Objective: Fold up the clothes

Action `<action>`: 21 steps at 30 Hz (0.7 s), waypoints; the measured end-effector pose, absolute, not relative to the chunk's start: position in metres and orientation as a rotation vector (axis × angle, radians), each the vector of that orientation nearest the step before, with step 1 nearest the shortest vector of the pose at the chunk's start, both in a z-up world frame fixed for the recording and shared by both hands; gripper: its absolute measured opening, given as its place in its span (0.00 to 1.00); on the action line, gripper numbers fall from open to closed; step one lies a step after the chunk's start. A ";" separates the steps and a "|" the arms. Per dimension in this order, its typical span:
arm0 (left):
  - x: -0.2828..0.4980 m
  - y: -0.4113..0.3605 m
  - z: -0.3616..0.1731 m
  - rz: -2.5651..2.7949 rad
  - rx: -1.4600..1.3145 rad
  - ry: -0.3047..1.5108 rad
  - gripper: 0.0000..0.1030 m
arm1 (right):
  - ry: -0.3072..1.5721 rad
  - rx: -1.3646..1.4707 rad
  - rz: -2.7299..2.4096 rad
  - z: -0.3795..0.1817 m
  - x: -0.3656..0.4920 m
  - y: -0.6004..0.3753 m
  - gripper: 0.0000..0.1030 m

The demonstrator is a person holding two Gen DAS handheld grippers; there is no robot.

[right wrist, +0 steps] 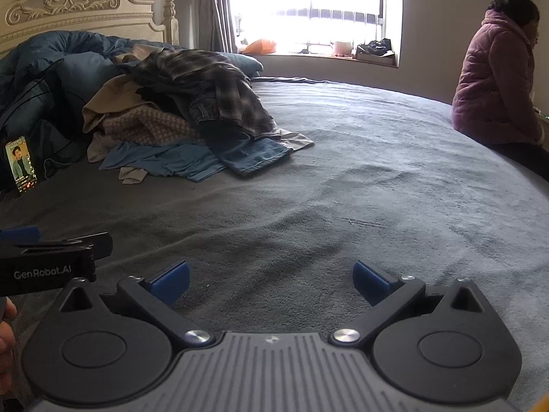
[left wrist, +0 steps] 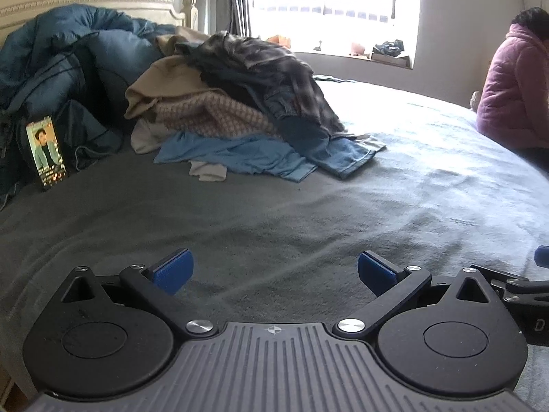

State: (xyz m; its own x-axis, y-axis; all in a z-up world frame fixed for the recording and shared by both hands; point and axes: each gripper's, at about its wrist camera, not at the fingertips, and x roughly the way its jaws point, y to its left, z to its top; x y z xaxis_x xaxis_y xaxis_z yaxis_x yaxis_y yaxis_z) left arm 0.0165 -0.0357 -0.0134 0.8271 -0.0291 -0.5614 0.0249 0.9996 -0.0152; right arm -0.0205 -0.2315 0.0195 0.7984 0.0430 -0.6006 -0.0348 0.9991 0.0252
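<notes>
Spread fingers [left wrist: 272, 271], clothes pile [left wrist: 240, 110] well beyond.

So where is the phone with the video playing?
The phone stands propped up at the far left of both views, leaning against the dark blue bedding near the headboard, left of the pile of clothes.

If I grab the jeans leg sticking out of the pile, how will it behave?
The jeans leg lies flat and creased, so it will likely drape limply. Denim is probably heavy for its size. The plaid shirt lies over the jeans, so pulling may drag it and shift the clothes pile. Both grippers are open and empty.
</notes>
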 end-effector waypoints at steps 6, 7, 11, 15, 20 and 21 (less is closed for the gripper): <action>0.014 -0.040 -0.009 -0.032 0.011 0.576 1.00 | 0.646 0.023 0.034 0.023 -0.022 -0.235 1.00; 0.013 -0.041 -0.008 -0.031 0.012 0.574 1.00 | 0.646 0.023 0.034 0.023 -0.022 -0.235 1.00; 0.012 -0.043 -0.007 -0.029 0.021 0.567 1.00 | 0.645 0.023 0.034 0.025 -0.021 -0.236 1.00; 0.011 -0.045 -0.008 -0.028 0.026 0.566 1.00 | 0.640 0.023 0.033 0.027 -0.022 -0.236 1.00; 0.012 -0.044 -0.008 -0.025 0.031 0.565 1.00 | 0.641 0.028 0.029 0.027 -0.021 -0.237 1.00; 0.014 -0.042 -0.007 -0.025 0.032 0.566 1.00 | 0.640 0.028 0.028 0.026 -0.021 -0.237 1.00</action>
